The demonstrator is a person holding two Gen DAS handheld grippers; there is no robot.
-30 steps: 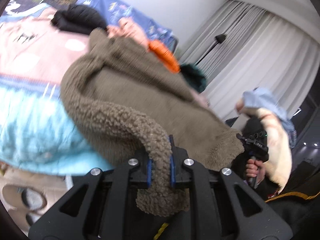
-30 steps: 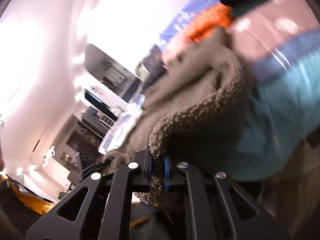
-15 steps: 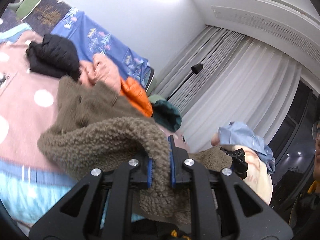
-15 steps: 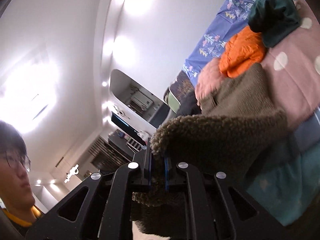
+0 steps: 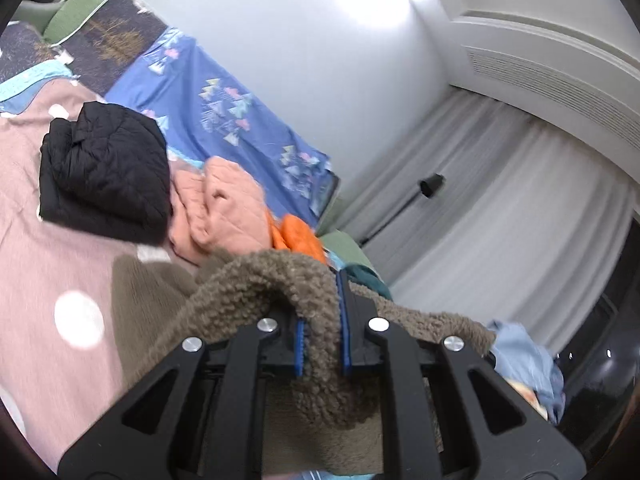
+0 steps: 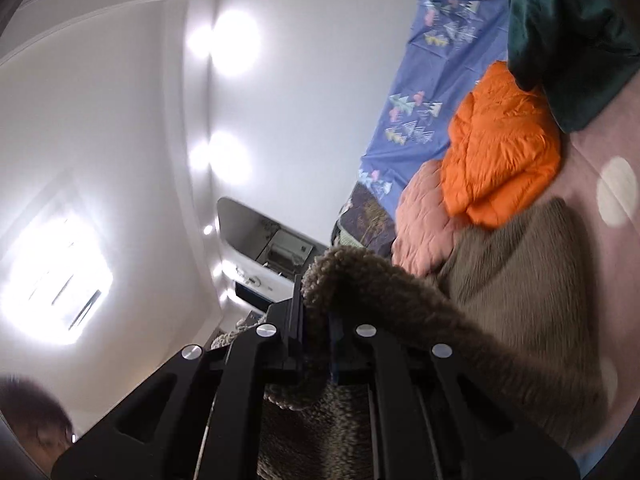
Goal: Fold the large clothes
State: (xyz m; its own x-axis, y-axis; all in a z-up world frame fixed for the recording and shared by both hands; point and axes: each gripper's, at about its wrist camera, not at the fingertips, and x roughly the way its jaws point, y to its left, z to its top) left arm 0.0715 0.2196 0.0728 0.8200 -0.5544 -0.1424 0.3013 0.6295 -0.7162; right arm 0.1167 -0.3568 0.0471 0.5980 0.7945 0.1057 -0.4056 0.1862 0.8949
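Left wrist view: left claw (image 5: pixel 322 334) clamped nearly shut on a fold of the brown fleece garment (image 5: pixel 256 280), pile bulging between the blue pads. Right wrist view: right claw (image 6: pixel 316 334) likewise pinched tight on another edge of the same fleece (image 6: pixel 516 276). Compared with a second ago, both claws raised and swung across, garment lifted from a heap sprawled over the bed (image 5: pixel 44 264) into a span hanging between the two grips, far end trailing on the pink spotted cover. Likely meaning: piece picked up and stretched out, ready to be laid flat; no fold made yet. Count, outward from the claws: one brown fleece in hand; four other garments near the headboard, namely one black jacket (image 5: pixel 104 172), one peach quilted piece (image 5: pixel 224 204), one orange puffer (image 6: pixel 500 148), one dark green item (image 6: pixel 568 40); one pale blue cloth (image 5: pixel 524 356) off to the right.
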